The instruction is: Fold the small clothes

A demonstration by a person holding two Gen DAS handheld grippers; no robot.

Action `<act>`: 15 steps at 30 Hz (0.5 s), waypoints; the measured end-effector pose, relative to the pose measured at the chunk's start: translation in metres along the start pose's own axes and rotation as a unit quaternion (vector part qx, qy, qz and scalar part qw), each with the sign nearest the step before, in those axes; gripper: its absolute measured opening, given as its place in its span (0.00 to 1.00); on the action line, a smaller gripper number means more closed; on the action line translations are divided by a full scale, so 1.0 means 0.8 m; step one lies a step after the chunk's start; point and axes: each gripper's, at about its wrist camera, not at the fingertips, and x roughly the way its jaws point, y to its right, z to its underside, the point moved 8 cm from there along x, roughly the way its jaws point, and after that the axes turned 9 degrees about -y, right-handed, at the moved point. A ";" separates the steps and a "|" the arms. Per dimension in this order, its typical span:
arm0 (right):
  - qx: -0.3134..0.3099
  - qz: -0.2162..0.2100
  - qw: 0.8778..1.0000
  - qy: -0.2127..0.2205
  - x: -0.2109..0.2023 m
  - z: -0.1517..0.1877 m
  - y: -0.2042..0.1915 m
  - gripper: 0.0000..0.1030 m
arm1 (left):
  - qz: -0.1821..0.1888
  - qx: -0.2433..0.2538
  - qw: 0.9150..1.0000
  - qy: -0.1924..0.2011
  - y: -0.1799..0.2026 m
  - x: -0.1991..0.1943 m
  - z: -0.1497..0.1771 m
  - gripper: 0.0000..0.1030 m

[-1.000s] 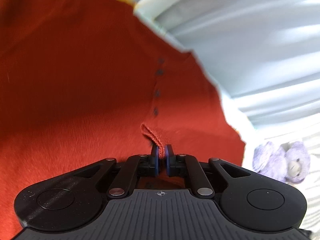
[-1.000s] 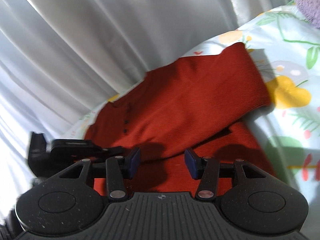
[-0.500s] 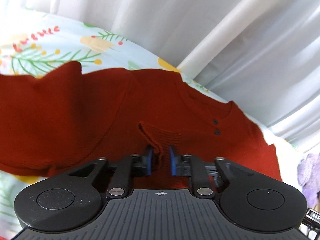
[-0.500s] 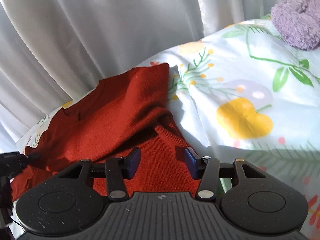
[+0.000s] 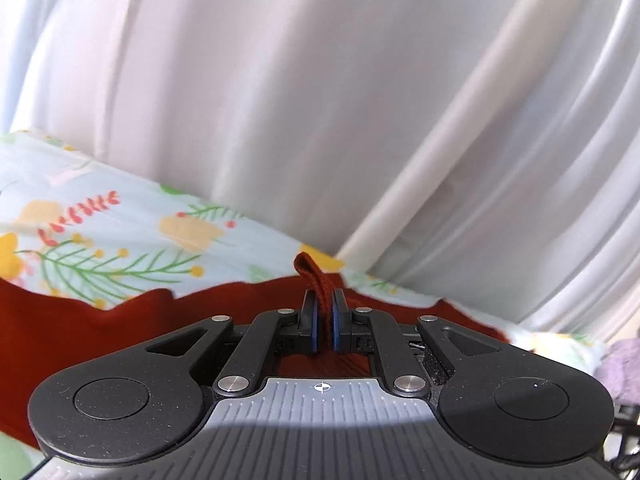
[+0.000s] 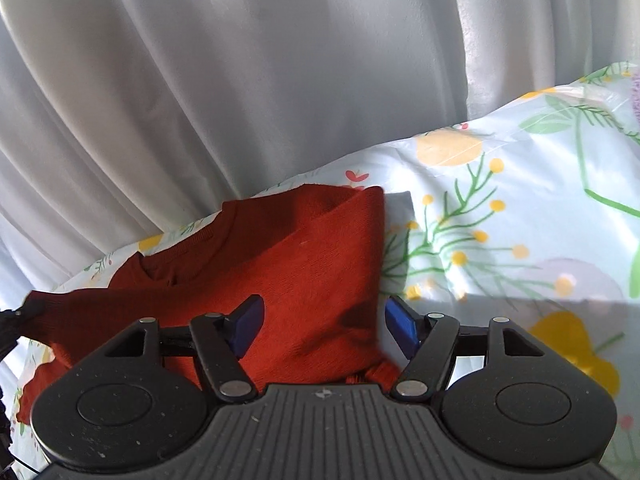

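Left fingers (image 5: 324, 322) pinching sweater (image 6: 312, 264), neckline right-view only

A: What colour is the top (image 6: 304, 264)?
B: Rust red, plain knit.
A: The sheet (image 6: 500, 208)?
B: Pale blue, with yellow flowers, green sprigs and red berries.
A: The curtain (image 5: 320, 100)?
B: White. The toy (image 5: 622, 368) at right is lilac.

Pale pleated curtains (image 5: 320, 100) hang behind a sunlit bed with a flowered sheet (image 6: 520, 200).
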 end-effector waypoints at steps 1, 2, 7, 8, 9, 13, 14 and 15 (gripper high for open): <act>-0.002 -0.001 1.000 -0.004 0.008 -0.002 -0.002 0.65 | -0.007 0.003 1.000 -0.009 -0.004 0.005 0.006 0.08; -0.004 0.001 1.000 -0.008 0.016 -0.004 -0.004 0.65 | -0.013 0.005 1.000 -0.015 -0.006 0.009 0.010 0.08; -0.041 0.048 0.998 -0.028 0.060 -0.004 -0.016 0.59 | -0.016 0.005 0.999 -0.029 -0.014 0.029 0.028 0.08; -0.052 0.062 0.996 -0.022 0.064 -0.005 -0.017 0.51 | -0.018 0.006 0.999 -0.029 -0.015 0.031 0.028 0.08; -0.062 0.068 0.996 -0.015 0.065 -0.006 -0.019 0.33 | -0.018 0.007 0.999 -0.027 -0.015 0.030 0.029 0.08; -0.083 0.089 0.992 0.021 0.056 -0.009 -0.019 0.11 | -0.014 0.018 0.999 -0.026 -0.002 0.040 0.037 0.08; -0.089 0.110 0.989 0.038 0.051 -0.011 -0.016 0.06 | -0.015 0.027 0.999 -0.029 0.002 0.047 0.042 0.08; -0.087 0.125 0.987 0.048 0.049 -0.011 -0.010 0.06 | -0.021 0.036 0.999 -0.033 0.005 0.055 0.049 0.08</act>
